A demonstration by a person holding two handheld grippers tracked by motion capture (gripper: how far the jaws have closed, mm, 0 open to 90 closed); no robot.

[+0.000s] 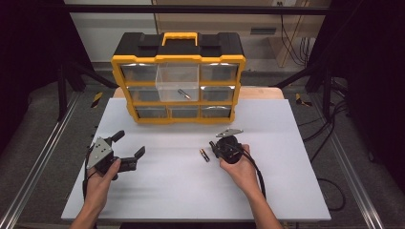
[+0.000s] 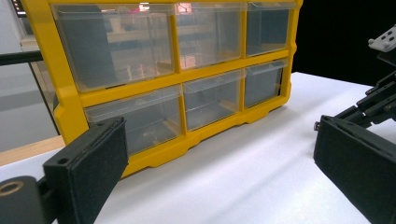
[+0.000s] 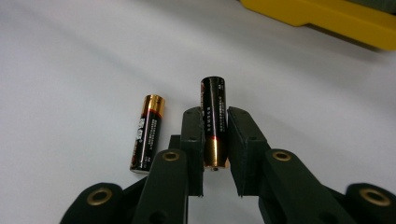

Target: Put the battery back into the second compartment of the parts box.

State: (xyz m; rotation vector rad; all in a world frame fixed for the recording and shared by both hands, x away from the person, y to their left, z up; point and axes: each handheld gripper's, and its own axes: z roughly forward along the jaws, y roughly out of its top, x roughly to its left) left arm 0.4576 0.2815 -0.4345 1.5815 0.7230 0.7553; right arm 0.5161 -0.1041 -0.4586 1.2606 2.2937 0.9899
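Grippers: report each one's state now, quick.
Left gripper: open, jaws wide apart, holding nothing.
Right gripper: shut on a battery; a second battery lies beside it.

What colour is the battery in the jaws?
Black with a gold end, clearest in the right gripper view.

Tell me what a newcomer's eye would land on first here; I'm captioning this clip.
The yellow organizer at the table's far edge, its top-middle clear drawer pulled out with a small item inside. Next, the right claw shut on a battery, a second battery lying beside it. The left claw rests open.
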